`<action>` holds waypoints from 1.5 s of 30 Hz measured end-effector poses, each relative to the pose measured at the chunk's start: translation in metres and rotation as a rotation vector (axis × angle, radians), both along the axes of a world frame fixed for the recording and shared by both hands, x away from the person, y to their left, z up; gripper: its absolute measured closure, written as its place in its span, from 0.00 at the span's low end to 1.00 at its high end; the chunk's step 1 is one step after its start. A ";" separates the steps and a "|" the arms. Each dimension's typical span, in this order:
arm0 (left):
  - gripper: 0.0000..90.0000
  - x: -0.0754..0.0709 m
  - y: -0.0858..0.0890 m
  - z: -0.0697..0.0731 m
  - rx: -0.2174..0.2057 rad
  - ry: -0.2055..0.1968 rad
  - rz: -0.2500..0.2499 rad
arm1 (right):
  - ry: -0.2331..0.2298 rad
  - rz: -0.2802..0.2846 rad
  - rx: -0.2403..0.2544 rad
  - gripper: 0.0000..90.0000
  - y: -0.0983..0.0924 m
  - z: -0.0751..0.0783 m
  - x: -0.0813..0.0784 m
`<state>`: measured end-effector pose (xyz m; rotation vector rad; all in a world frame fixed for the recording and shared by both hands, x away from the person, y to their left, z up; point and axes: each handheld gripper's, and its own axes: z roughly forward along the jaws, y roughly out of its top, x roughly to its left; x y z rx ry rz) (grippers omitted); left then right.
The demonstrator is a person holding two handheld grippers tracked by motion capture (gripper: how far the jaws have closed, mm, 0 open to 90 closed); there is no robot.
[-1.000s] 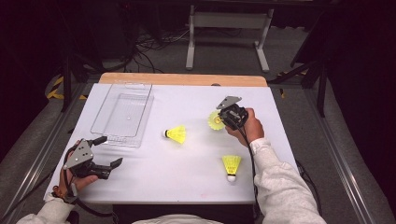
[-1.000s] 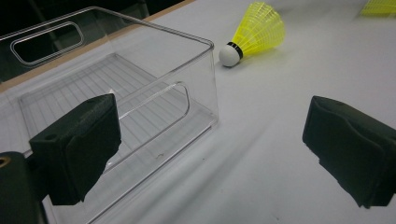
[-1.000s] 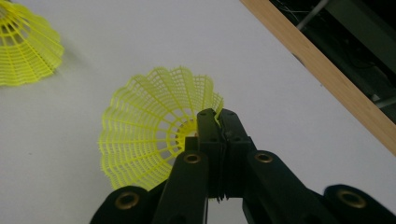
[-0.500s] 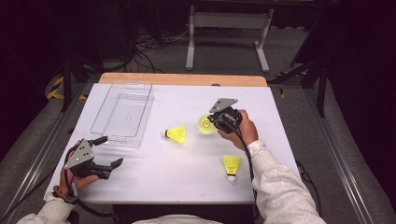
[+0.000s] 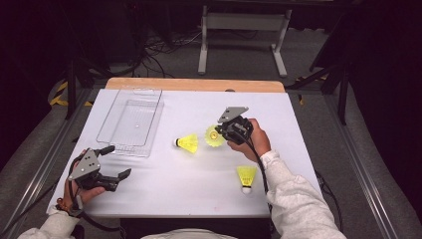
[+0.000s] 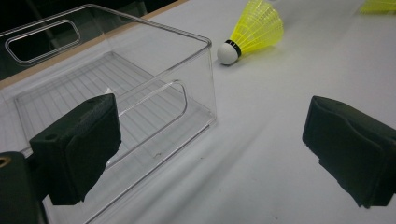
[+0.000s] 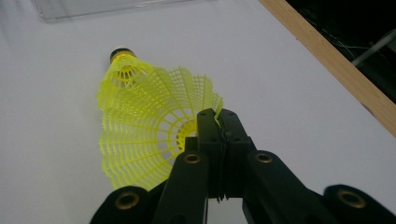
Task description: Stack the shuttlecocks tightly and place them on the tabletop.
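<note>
Over a white tabletop, the right claw is pinching a shuttlecock's thin skirt edge, which could slip free; left claw gaping.

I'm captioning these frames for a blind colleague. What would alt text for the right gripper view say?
The right gripper, its two black jaws shut together, pinches the rim of a yellow plastic shuttlecock whose skirt fans toward the camera above a white table. A clear bin's edge crosses the top left, and the table's wooden edge runs down the right.
</note>
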<state>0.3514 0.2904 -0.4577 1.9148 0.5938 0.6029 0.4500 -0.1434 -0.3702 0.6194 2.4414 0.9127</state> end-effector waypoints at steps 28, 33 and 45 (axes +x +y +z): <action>0.06 0.001 -0.001 -0.001 0.007 0.004 -0.006 | 0.065 0.126 0.050 0.99 0.021 -0.007 -0.005; 0.06 0.000 -0.001 0.000 0.013 0.004 -0.011 | 0.122 0.162 0.047 0.98 0.023 -0.016 -0.003; 0.06 0.001 -0.002 -0.001 0.019 0.007 -0.015 | 0.198 0.143 0.017 0.91 0.013 -0.035 0.004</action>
